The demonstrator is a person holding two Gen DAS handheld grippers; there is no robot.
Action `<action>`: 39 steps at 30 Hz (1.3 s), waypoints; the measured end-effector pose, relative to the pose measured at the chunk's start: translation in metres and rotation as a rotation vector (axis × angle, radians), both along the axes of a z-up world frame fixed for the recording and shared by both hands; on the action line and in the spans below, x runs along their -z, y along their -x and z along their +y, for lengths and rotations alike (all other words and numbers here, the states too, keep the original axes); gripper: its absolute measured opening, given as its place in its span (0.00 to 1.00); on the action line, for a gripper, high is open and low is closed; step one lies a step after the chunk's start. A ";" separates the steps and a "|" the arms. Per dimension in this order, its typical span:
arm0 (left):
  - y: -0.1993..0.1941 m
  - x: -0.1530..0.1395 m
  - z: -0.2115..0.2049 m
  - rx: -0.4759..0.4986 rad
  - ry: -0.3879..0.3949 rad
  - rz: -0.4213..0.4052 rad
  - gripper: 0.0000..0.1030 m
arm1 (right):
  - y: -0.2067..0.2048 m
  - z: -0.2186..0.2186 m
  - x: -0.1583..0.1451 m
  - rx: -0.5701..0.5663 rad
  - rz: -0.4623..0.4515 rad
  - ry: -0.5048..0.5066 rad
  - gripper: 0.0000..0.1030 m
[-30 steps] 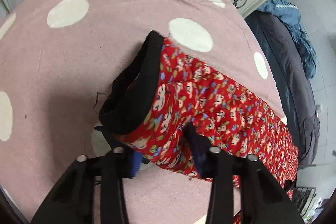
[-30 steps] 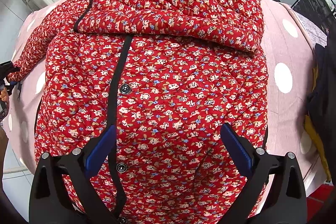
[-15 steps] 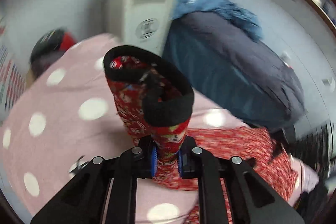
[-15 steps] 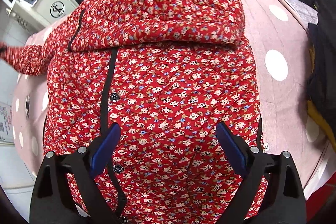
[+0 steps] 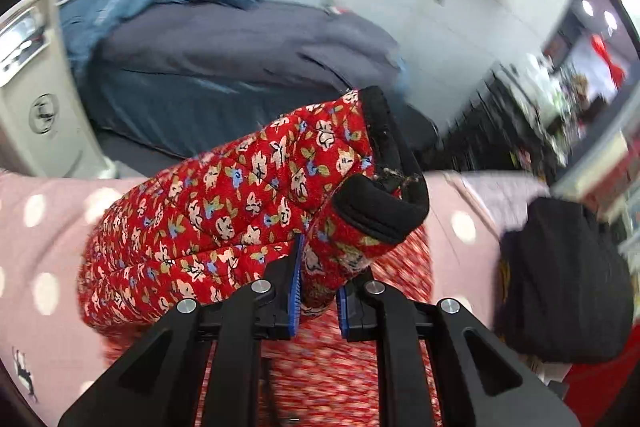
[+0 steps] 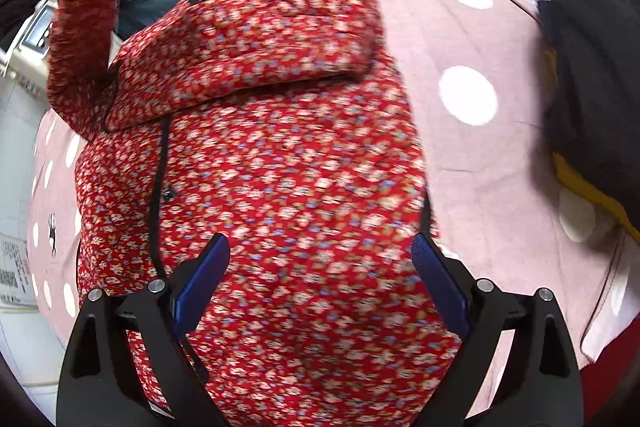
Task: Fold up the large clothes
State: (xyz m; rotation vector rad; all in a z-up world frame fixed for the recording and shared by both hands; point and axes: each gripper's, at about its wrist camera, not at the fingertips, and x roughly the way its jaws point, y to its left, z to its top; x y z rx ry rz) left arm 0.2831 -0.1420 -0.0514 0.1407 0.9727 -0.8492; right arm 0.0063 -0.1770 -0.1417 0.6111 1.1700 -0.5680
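- Red quilted floral jacket with black trim (image 6: 280, 167) lies spread, front up, on the pink white-dotted cloth (image 6: 460, 39) over the tabletop; one sleeve is already laid across its chest.
- Left gripper (image 5: 316, 291): jaws closed to a narrow gap, pinching the other floral sleeve (image 5: 240, 203) just behind its black ribbed cuff (image 5: 380, 211). Sleeve is raised clear of the cloth, cuff pointing up and right.
- Right gripper (image 6: 320, 279): jaws wide apart, holding nothing, hovering over the lower body of the jacket near the black button placket (image 6: 160, 163).
- Step in hand, by my reading: carrying the lifted sleeve across to fold it onto the body.
- To do it well: keep the pinch behind the cuff, carry the sleeve across so it lands flat and parallel to the folded one, lower before releasing. The right gripper could press the body so the padding does not drag.
- Hard to make out: both views are motion-blurred. The hem is cut off at the frame bottom. The sleeve's shoulder seam is hidden in the left view. The dark heap (image 5: 568, 279) at the right edge cannot be identified.
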 end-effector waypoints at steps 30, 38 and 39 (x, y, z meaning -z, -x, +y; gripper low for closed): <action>-0.034 0.069 0.094 -0.168 -0.185 0.111 0.82 | -0.108 -0.014 -0.023 -0.147 -0.072 0.018 0.88; -0.076 0.107 0.064 -0.112 -0.306 0.132 0.82 | -0.205 -0.022 0.001 -0.170 0.012 0.015 0.90; -0.080 0.116 0.057 -0.111 -0.334 0.138 0.82 | -0.215 -0.031 0.016 -0.152 0.079 0.009 0.91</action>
